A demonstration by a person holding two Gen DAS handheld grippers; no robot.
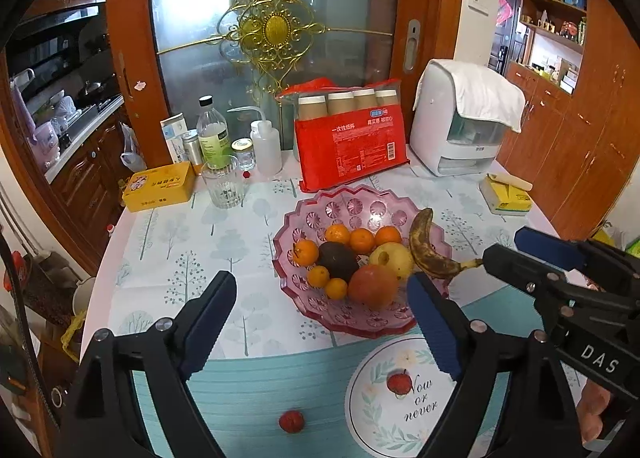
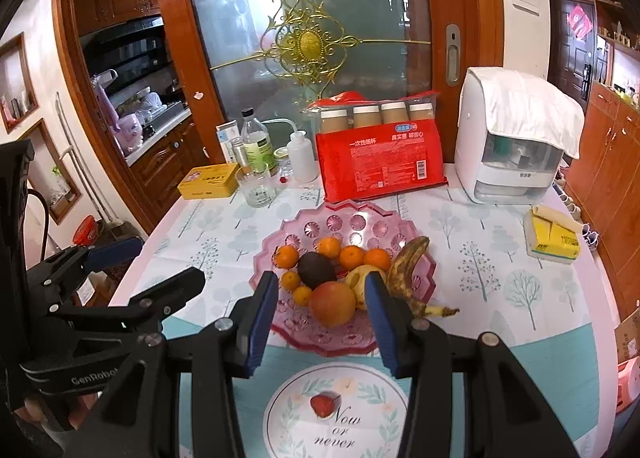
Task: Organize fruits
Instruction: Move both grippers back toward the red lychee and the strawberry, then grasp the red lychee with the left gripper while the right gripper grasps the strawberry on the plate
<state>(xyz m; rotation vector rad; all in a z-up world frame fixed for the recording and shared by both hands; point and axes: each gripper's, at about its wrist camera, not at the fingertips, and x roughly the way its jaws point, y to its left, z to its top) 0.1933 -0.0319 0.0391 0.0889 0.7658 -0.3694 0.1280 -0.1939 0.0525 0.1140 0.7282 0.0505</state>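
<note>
On the table's left stand a yellow tin [image 1: 159,187] and a glass [image 1: 222,183]. The left gripper [image 1: 320,322] hangs over the near edge, jaws wide with nothing between them. Below it a lychee [image 1: 291,421] lies alone on the mat. The pink bowl [image 2: 344,226] sits mid-table holding oranges [image 2: 351,257], an avocado [image 2: 316,269], an apple [image 2: 333,304], a pear [image 2: 356,278] and a spotted banana [image 2: 406,272]. The right gripper [image 2: 322,322] hovers before it, jaws parted narrowly, gripping nothing.

Home dining table [image 1: 168,226], kitchen cabinets [image 1: 92,178] (wooden)
</note>
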